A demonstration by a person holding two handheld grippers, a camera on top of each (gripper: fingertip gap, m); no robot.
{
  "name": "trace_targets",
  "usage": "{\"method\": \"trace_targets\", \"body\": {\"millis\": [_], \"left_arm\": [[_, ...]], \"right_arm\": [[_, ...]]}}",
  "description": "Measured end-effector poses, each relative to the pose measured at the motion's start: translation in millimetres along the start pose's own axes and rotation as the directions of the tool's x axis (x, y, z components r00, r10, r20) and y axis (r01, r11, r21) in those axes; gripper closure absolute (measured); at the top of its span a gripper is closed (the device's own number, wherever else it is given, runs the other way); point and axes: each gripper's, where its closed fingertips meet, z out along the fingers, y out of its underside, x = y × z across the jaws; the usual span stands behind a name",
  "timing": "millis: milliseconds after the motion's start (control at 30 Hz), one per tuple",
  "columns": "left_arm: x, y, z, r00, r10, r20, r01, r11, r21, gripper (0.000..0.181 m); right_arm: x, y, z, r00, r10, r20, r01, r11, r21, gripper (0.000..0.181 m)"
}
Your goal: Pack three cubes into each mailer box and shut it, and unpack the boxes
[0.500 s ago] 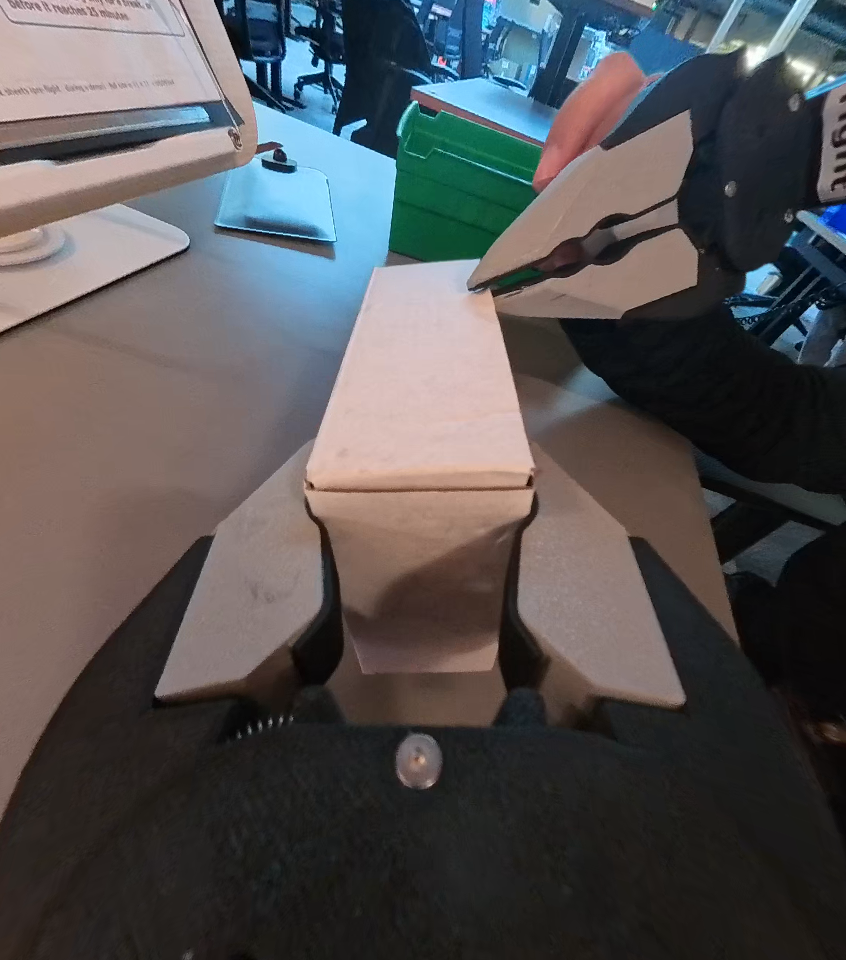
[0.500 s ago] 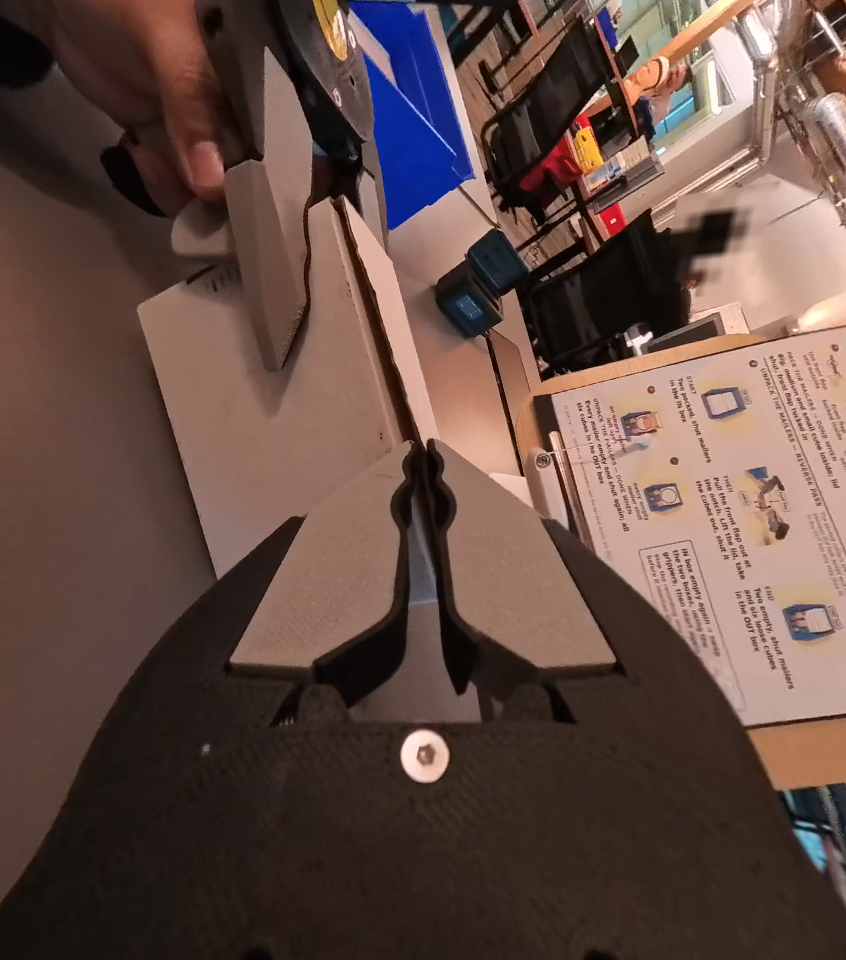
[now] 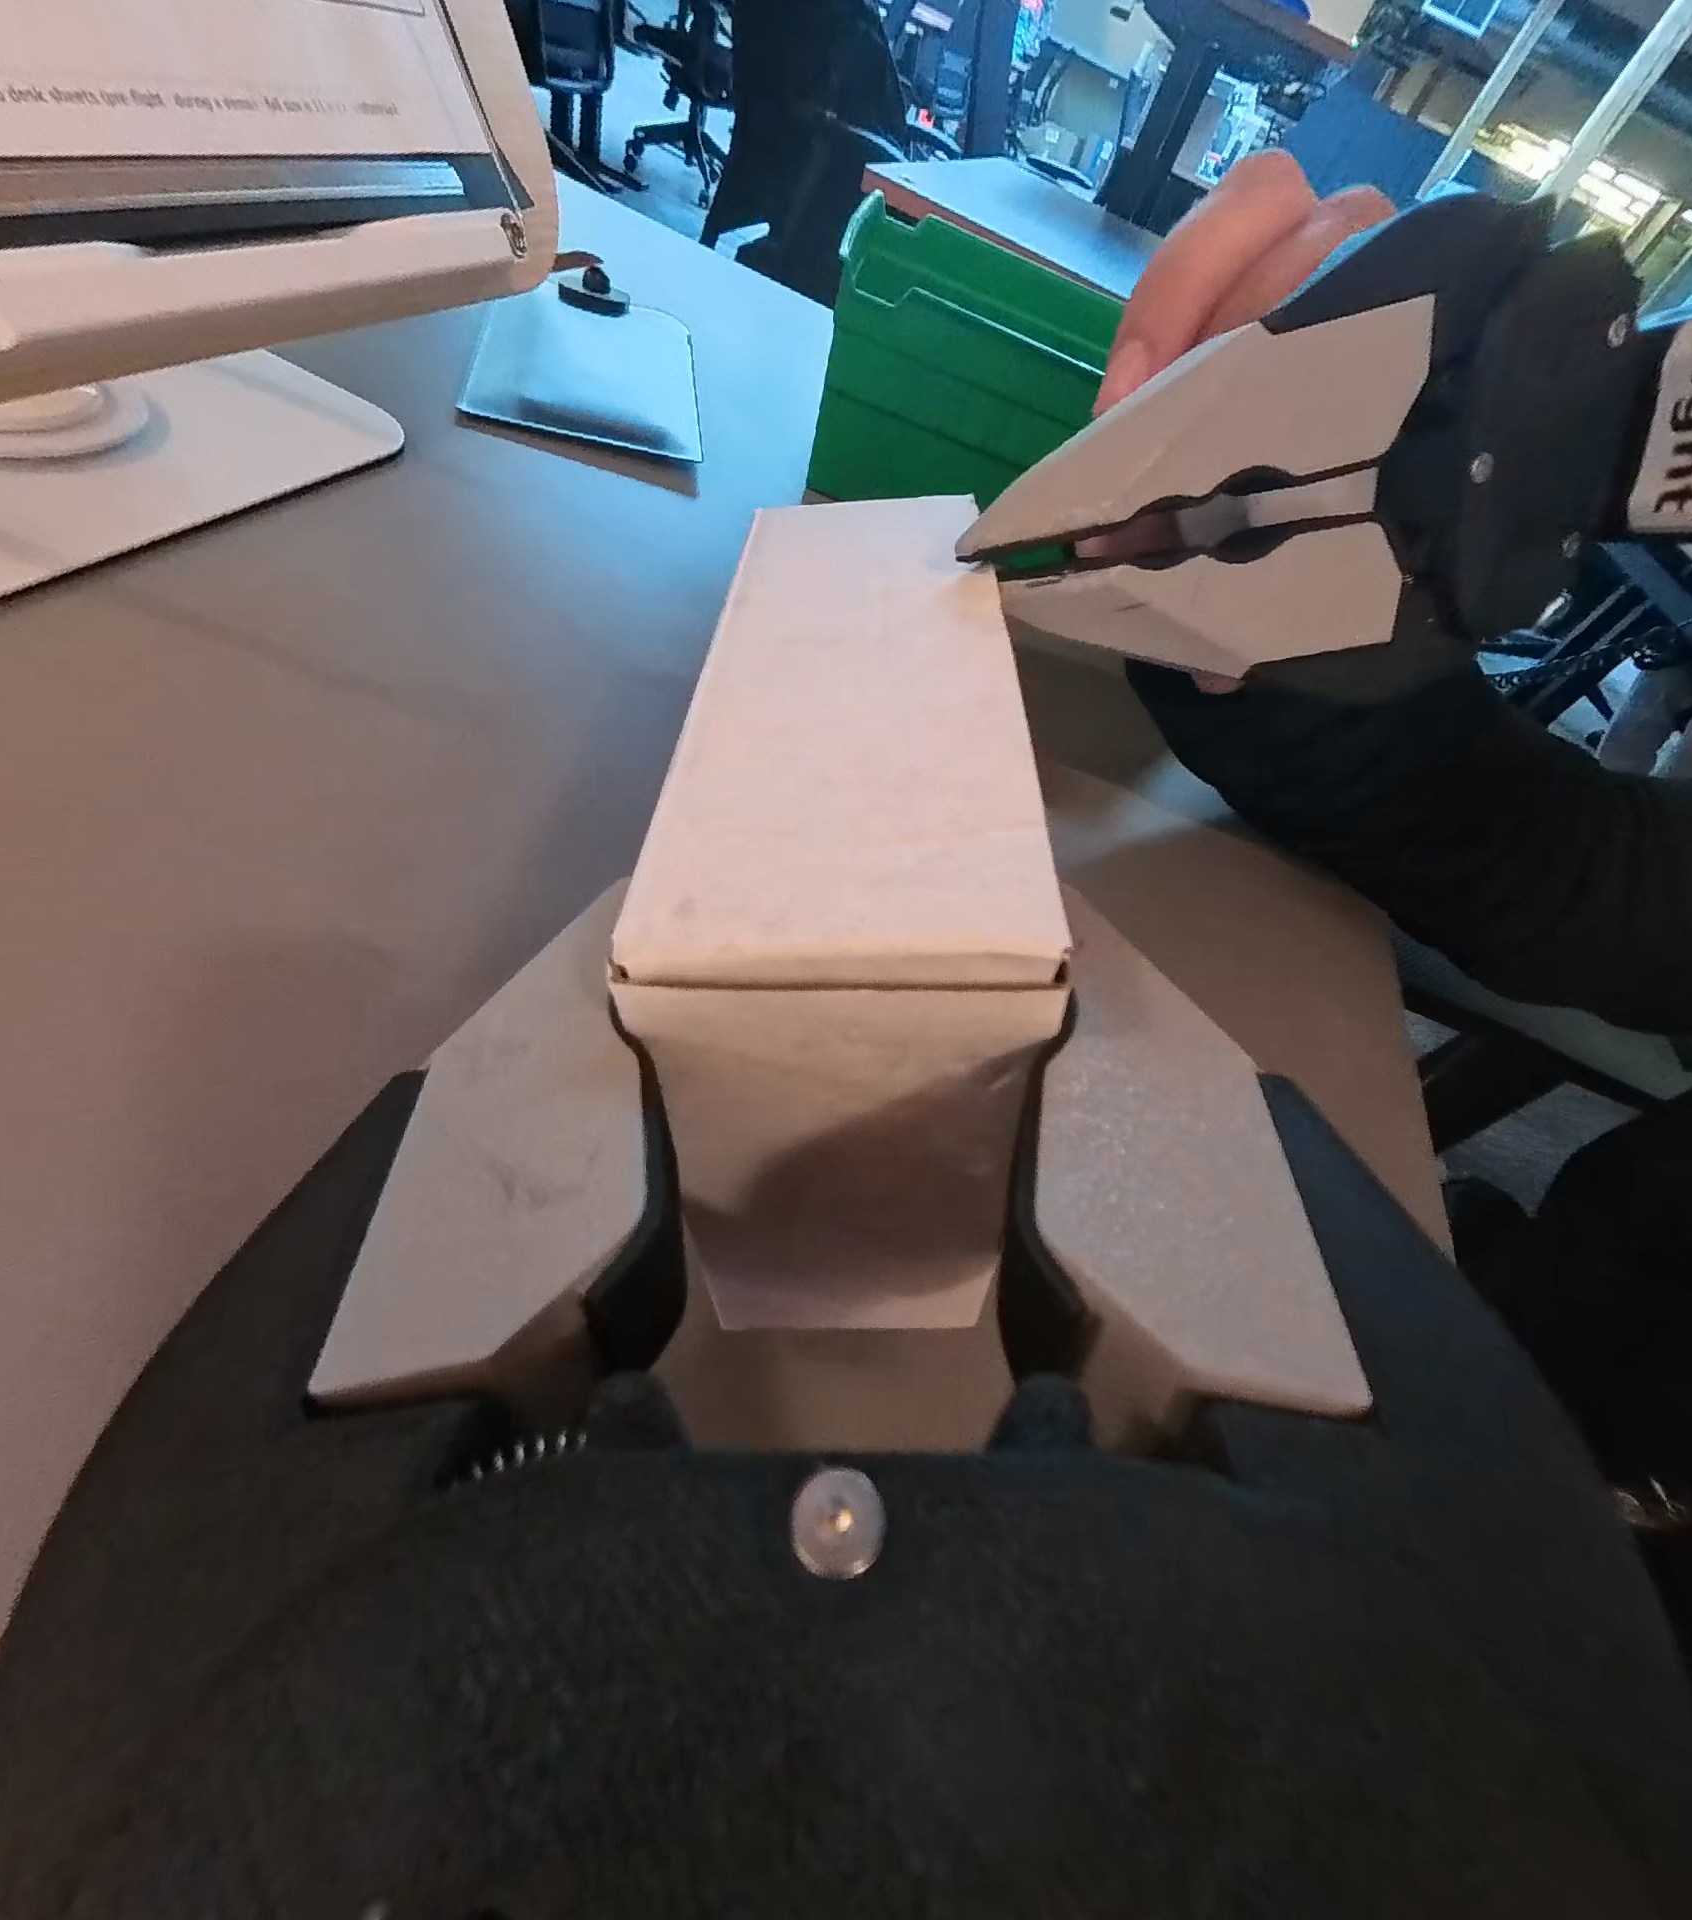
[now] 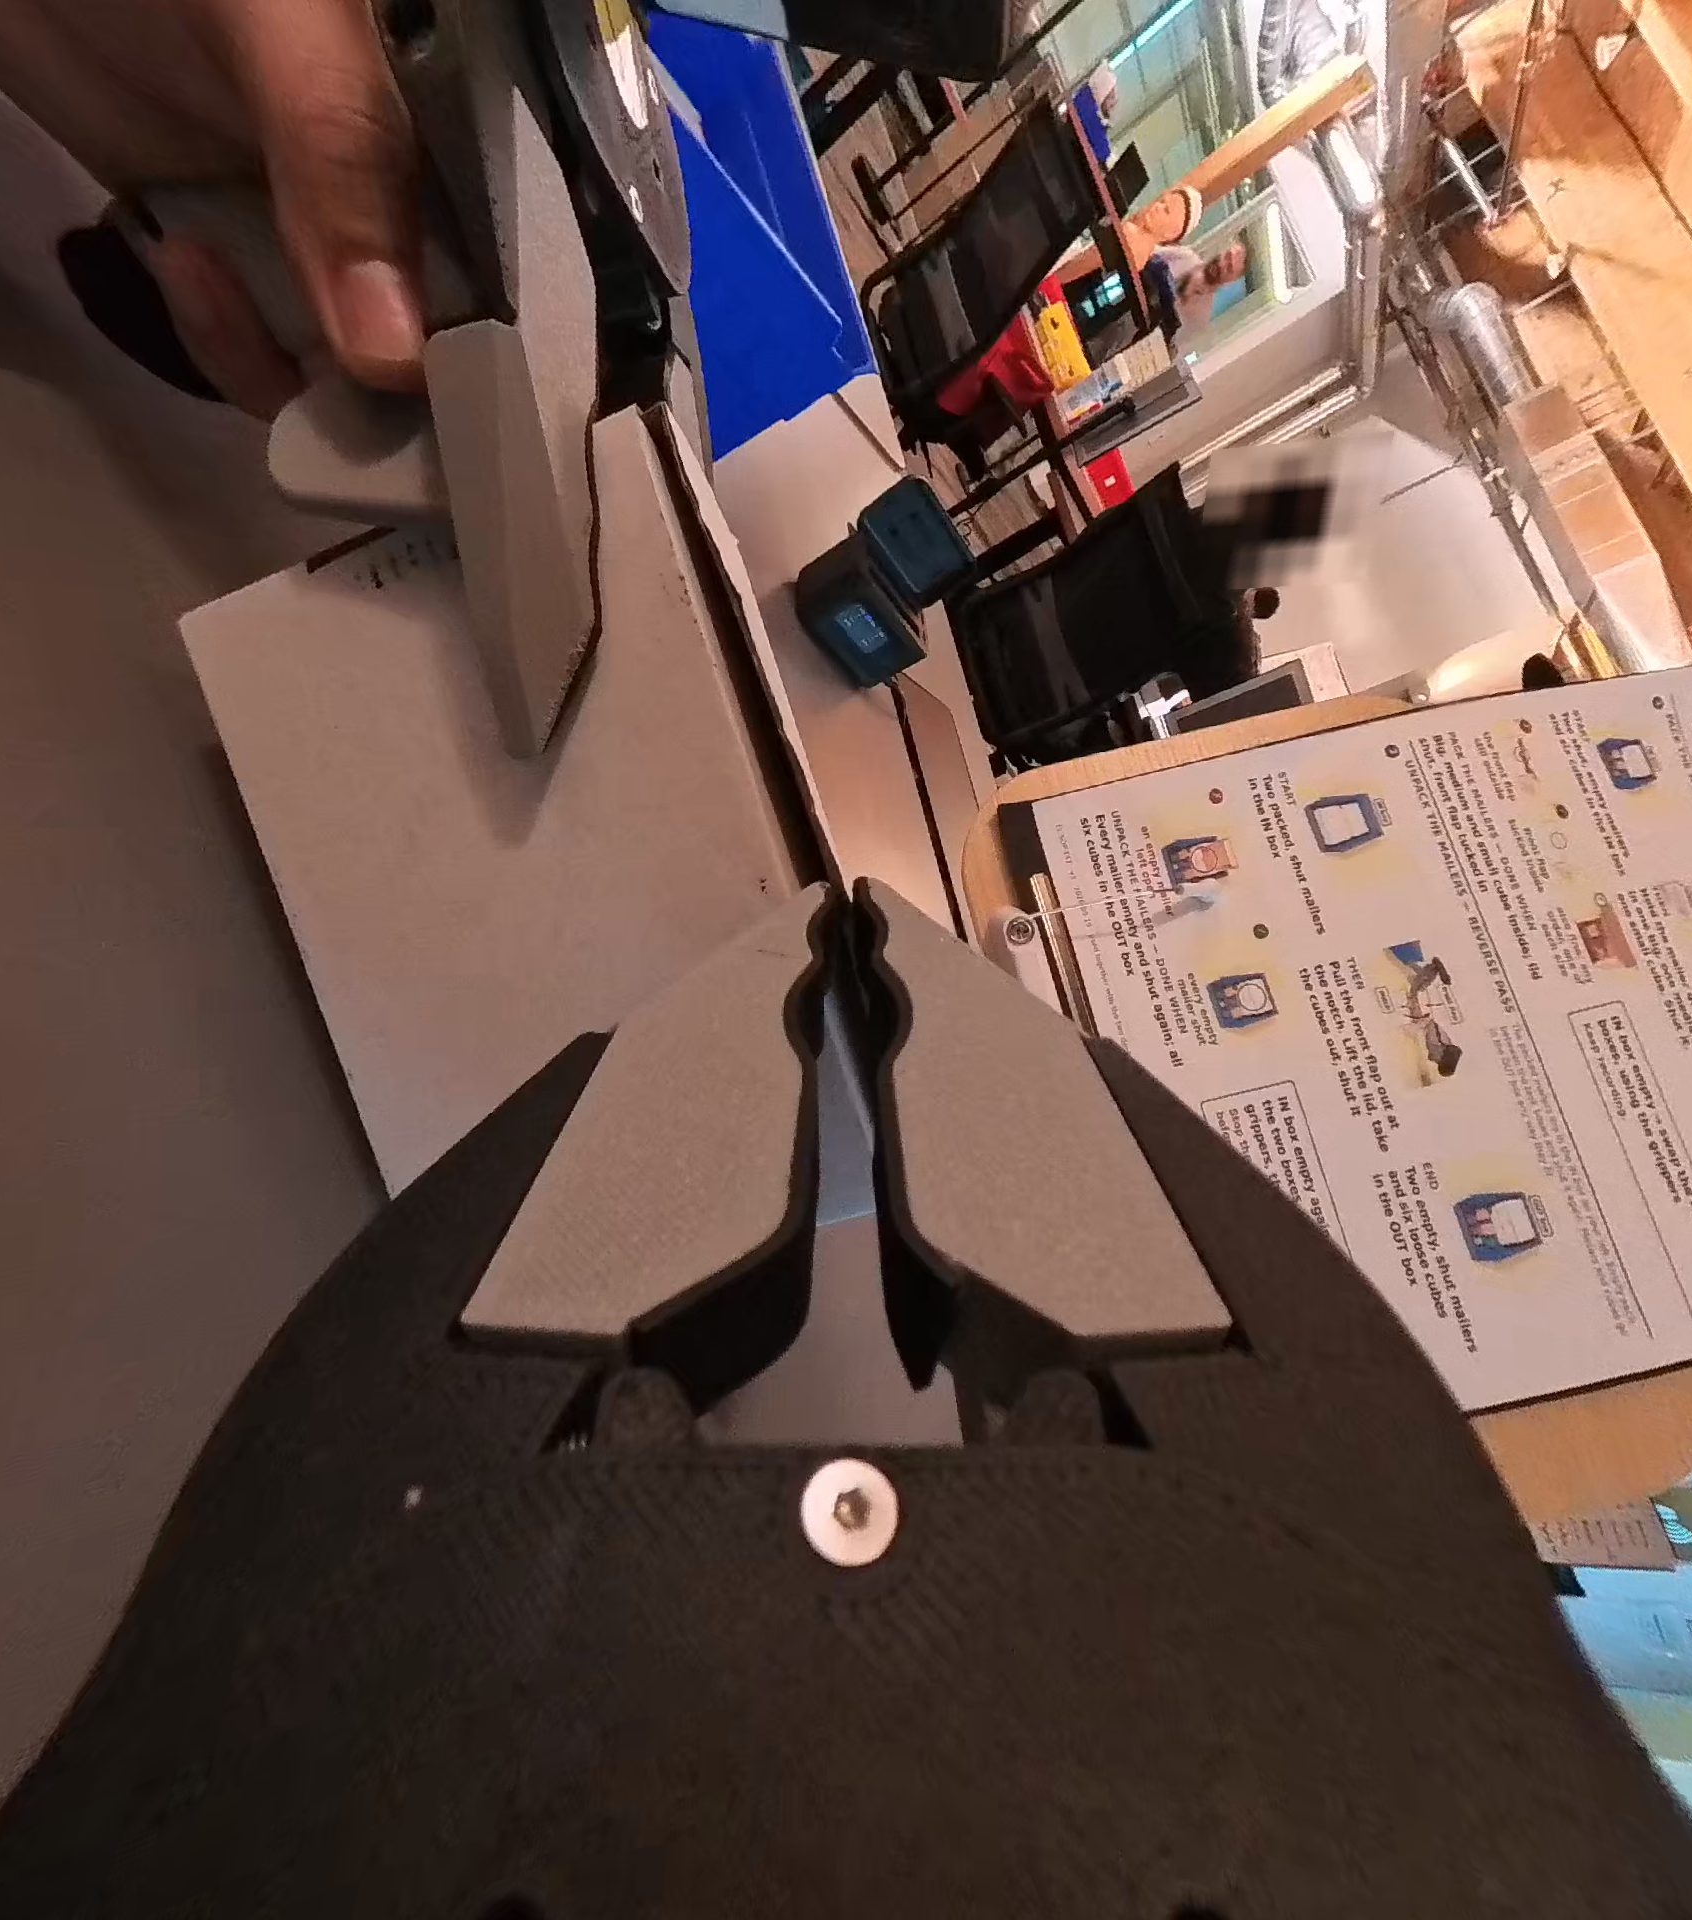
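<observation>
Our left hand-held gripper (image 3: 840,1091) clamps the near end of the white mailer box (image 3: 847,748), one finger pressed against each side wall just below the lid seam, so the box is braced in the middle of the grey counter (image 3: 198,831) with its long axis running away from us. At the far right corner of the box our right hand-held gripper (image 3: 972,551) comes in from the right with its fingers pressed nearly together, pinching what looks like the thin lid edge or a flap there; in the right wrist view the tips meet on a cardboard edge, though we cannot tell exactly which flap it is. We judge the box to be light, thin cardboard, fairly stiff along its folds but easy to dent or crease, and smooth enough to slide on the counter if left unbraced. So the side walls near an end are the place to hold it, with gentle pressure, while flap edges want only a fingertip pinch. Whether cubes are inside we cannot see. Beyond the box, a green bin (image 3: 946,364) sits at the far edge, a white stand (image 3: 146,447) is at the far left, and an instruction sheet (image 4: 1444,987) stands in the right wrist view.
</observation>
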Motion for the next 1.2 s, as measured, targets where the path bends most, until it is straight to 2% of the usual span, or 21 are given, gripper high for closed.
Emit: {"method": "trace_targets", "body": {"millis": [167,367,533,600,800,900,1067,1100,1200], "left_arm": [[1.4,-0.1,3.3,0.999,0.026,0.025,-0.025,1.000,-0.008,0.108],[-5.5,0.1,0.7,0.991,0.090,0.100,-0.088,0.996,-0.029,0.108],[4.0,-12.7,-7.1,0.992,0.115,0.048,-0.117,0.992,0.048,0.108],[4.4,-11.4,-7.1,0.988,0.148,0.055,-0.150,0.988,0.040,0.108],[-6.0,-4.4,-10.8,0.956,0.260,0.135,-0.259,0.966,-0.023,0.110],[-4.4,-4.4,-12.0,0.963,0.241,0.121,-0.240,0.970,-0.021,0.110],[-7.3,6.6,-3.0,0.971,0.212,0.113,-0.206,0.977,-0.064,0.109],[-8.7,9.7,-0.4,0.973,0.202,0.113,-0.195,0.978,-0.076,0.109],[-11.6,13.9,8.4,0.977,0.174,0.122,-0.164,0.982,-0.090,0.109]], "right_arm": [[0.0,2.0,-3.1,0.997,-0.077,-0.014,0.077,0.997,-0.001,0.181],[2.9,2.6,2.2,0.975,-0.200,-0.096,0.193,0.978,-0.079,0.181],[16.4,-18.0,-4.9,0.993,-0.020,-0.117,0.022,1.000,0.012,0.181],[18.2,-21.1,-6.0,0.993,0.014,-0.114,-0.011,1.000,0.027,0.181],[12.9,-19.4,-0.8,0.993,-0.011,-0.121,0.012,1.000,0.007,0.181],[12.1,-20.4,-0.8,0.992,-0.015,-0.121,0.017,1.000,0.012,0.181],[-1.3,-6.0,-0.1,0.974,-0.198,-0.110,0.195,0.980,-0.030,0.181],[-3.8,-3.6,0.3,0.977,-0.189,-0.095,0.187,0.982,-0.031,0.181],[-16.0,-23.9,-4.9,0.999,-0.025,0.037,0.020,0.993,0.114,0.181]]}}
